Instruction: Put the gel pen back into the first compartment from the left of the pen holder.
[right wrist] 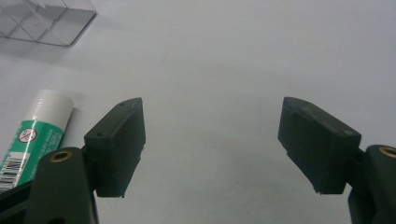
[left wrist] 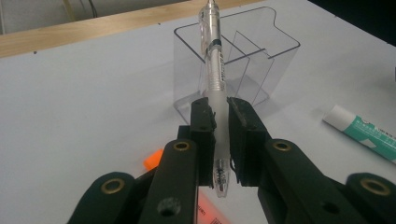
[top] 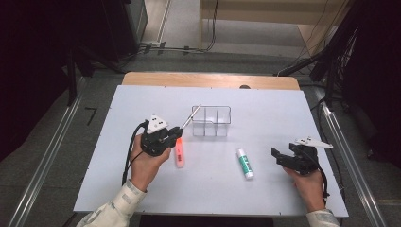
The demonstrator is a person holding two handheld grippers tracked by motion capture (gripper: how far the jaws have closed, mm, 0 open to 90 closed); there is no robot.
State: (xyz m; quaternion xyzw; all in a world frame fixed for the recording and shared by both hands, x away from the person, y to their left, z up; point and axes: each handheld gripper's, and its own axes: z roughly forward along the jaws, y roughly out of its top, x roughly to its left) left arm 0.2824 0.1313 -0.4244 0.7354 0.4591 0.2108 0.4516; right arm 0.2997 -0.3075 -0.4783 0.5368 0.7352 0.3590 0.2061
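Clear plastic is gleaming along the slim transparent ballpoint pen (left wrist: 215, 70) that the left gripper (left wrist: 220, 140) is clamping between its black jaws, its far end pointing at the clear three-compartment plastic organiser box (left wrist: 243, 60) just beyond it on the white table (top: 142, 189). An orange highlighter marker (top: 179, 152) is lying just beside that gripper. The right gripper (right wrist: 212, 144) is hovering with its jaws spread wide, holding nothing, near a green-and-white glue stick (right wrist: 32, 135).
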